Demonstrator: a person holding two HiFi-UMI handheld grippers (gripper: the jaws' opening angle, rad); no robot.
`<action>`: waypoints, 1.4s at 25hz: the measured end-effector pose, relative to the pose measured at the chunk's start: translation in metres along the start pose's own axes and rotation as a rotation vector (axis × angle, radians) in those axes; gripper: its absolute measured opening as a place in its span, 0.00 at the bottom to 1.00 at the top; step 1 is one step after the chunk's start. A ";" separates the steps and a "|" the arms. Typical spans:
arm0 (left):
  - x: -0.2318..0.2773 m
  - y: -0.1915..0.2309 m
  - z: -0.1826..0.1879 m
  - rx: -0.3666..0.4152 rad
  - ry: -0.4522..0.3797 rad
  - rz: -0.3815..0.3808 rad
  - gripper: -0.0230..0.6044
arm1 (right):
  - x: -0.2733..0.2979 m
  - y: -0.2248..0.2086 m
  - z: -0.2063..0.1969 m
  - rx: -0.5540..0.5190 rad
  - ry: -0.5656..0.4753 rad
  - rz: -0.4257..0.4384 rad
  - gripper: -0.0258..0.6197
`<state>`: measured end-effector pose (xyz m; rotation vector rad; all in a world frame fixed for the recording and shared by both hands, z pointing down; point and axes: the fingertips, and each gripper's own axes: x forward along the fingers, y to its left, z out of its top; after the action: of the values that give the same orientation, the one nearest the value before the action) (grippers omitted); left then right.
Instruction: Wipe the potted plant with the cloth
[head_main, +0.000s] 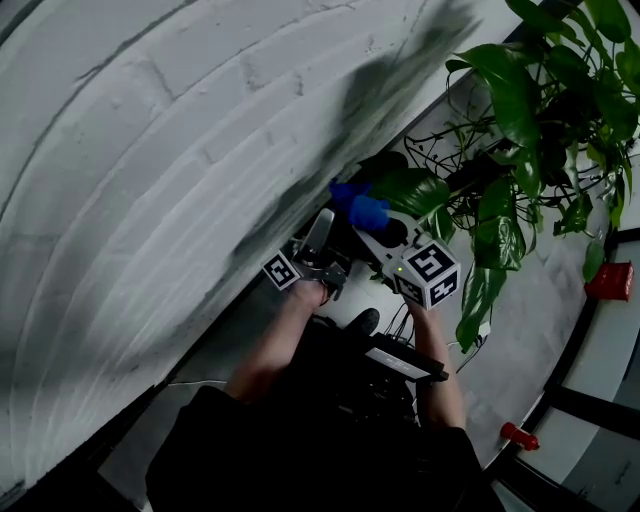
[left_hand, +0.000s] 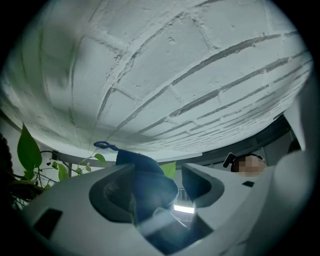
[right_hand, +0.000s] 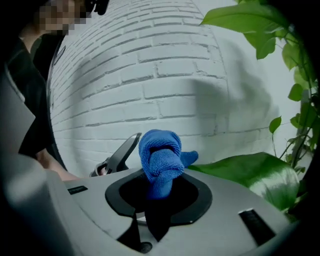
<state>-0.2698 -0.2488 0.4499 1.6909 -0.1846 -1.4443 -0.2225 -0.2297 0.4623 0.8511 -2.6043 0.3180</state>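
Note:
A blue cloth (right_hand: 160, 160) is bunched and clamped in my right gripper (right_hand: 159, 187), which is shut on it. In the head view the blue cloth (head_main: 362, 207) sits just left of a large glossy leaf (head_main: 410, 190) of the potted plant (head_main: 520, 120); the same leaf (right_hand: 245, 167) lies right of the cloth in the right gripper view. My left gripper (head_main: 322, 228) points upward beside the cloth, jaws open. In the left gripper view the cloth (left_hand: 142, 175) shows in the gap of the left gripper (left_hand: 159, 175), beyond the pads.
A white brick wall (head_main: 150, 180) fills the left side. The plant's stems and leaves spread over the upper right. A red object (head_main: 610, 280) and a smaller red one (head_main: 518, 435) lie on the floor by a dark frame (head_main: 575, 400).

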 end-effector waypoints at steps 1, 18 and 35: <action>-0.001 0.000 0.000 -0.003 0.000 0.002 0.51 | -0.007 -0.006 0.007 0.016 -0.041 -0.030 0.23; -0.004 -0.014 0.007 -0.004 0.026 -0.011 0.51 | 0.006 0.037 -0.019 -0.147 0.081 0.010 0.23; -0.034 -0.035 -0.009 0.043 0.073 0.016 0.51 | -0.044 0.055 -0.002 0.198 -0.256 0.189 0.23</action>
<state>-0.2871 -0.2029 0.4501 1.7700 -0.1899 -1.3736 -0.2225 -0.1629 0.4406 0.7524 -2.9381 0.5613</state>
